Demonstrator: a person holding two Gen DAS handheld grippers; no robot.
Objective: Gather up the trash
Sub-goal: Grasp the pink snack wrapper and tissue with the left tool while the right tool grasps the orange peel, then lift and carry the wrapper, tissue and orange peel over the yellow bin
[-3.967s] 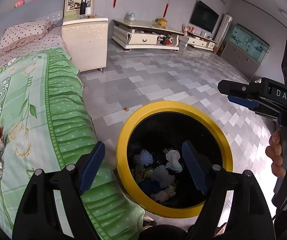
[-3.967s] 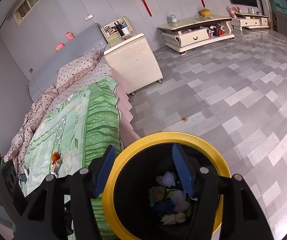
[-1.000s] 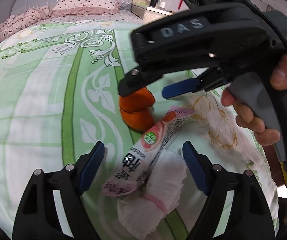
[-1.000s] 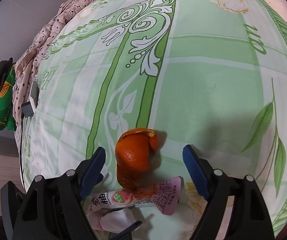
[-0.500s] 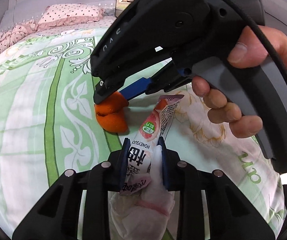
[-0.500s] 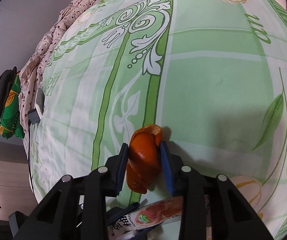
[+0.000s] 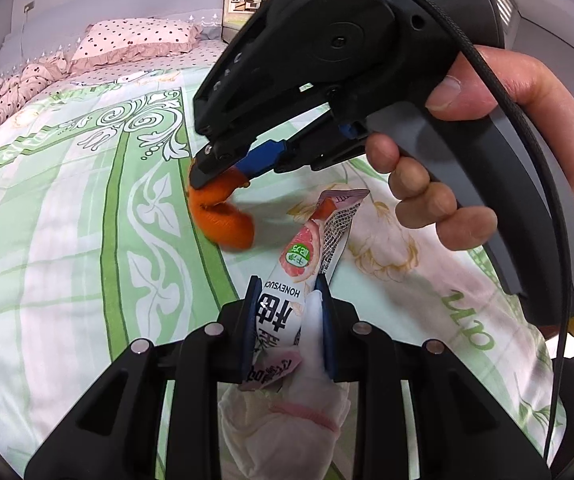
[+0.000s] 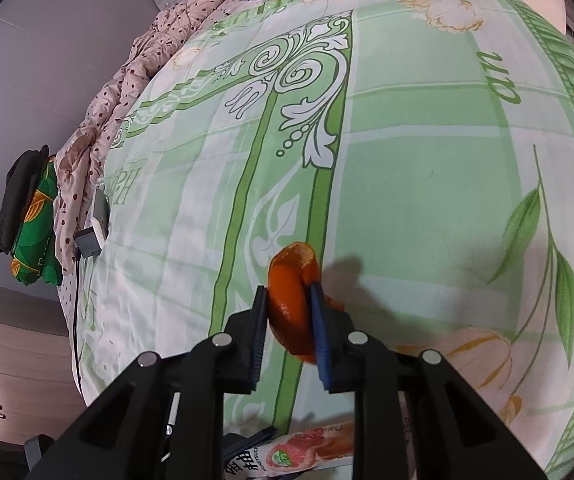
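Here, one orange peel (image 8: 291, 300), one wrapper (image 7: 287, 300), one tissue (image 7: 287, 428).

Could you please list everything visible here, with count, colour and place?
orange peel: one, orange, between the right gripper's closing pads
snack wrapper: one, pink-white, clamped by the left gripper
tissue: one, white, pinched beside the wrapper
bedspread: one, green-white floral, on the bed
pillow: one, pink dotted, at the headboard
charger: one, grey, bed edge
left gripper: one, black, blue pads
right gripper: one, black, blue pads
hand: one, on the right gripper's handle
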